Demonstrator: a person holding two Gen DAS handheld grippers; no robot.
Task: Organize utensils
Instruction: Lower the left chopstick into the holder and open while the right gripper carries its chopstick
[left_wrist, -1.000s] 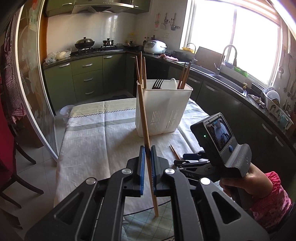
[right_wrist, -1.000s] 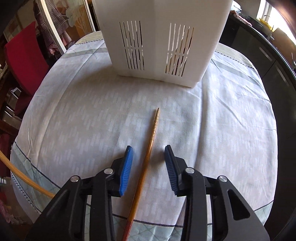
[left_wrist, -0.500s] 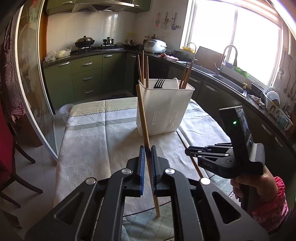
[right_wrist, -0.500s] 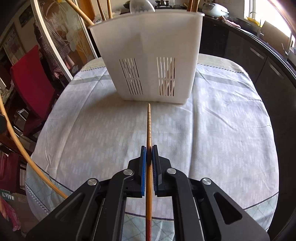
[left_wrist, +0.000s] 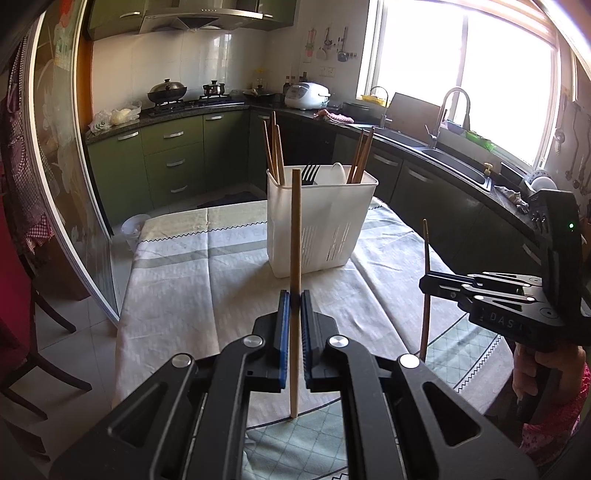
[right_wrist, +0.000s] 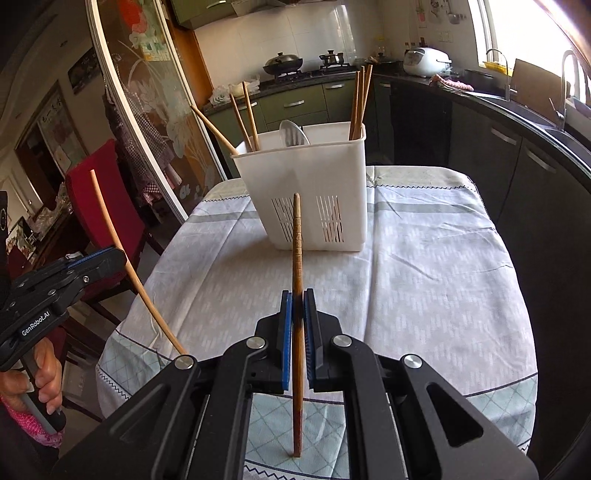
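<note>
1. Two grippers, one chopstick each: your left gripper has its jaws pressed shut on a pale wooden chopstick, gripped below mid-length, with the shaft standing nearly upright across the jaw line.
2. Your right gripper is likewise clamped on a darker carved chopstick, whose ridged end rises above the jaws while the plain end hangs below them.
3. Both sticks are lifted clear of the tablecloth; neither touches it.
4. Ahead of both grippers, toward the far edge of the table, stands the white utensil holder. It already carries chopsticks at its left end, a further pair at its right end, and a fork and a white spoon between them.
5. Key relation: each held stick's long axis is already close to vertical, matching the sticks in the holder, and the holder's open rim lies forward of and somewhat above the jaws.
6. In the left wrist view, your right gripper sits off the near right edge of the table; which gripper is nearer the holder cannot be told reliably.
7. Judgement: the next move likely calls for carrying a stick forward over the rim and lowering it into an end compartment.
</note>
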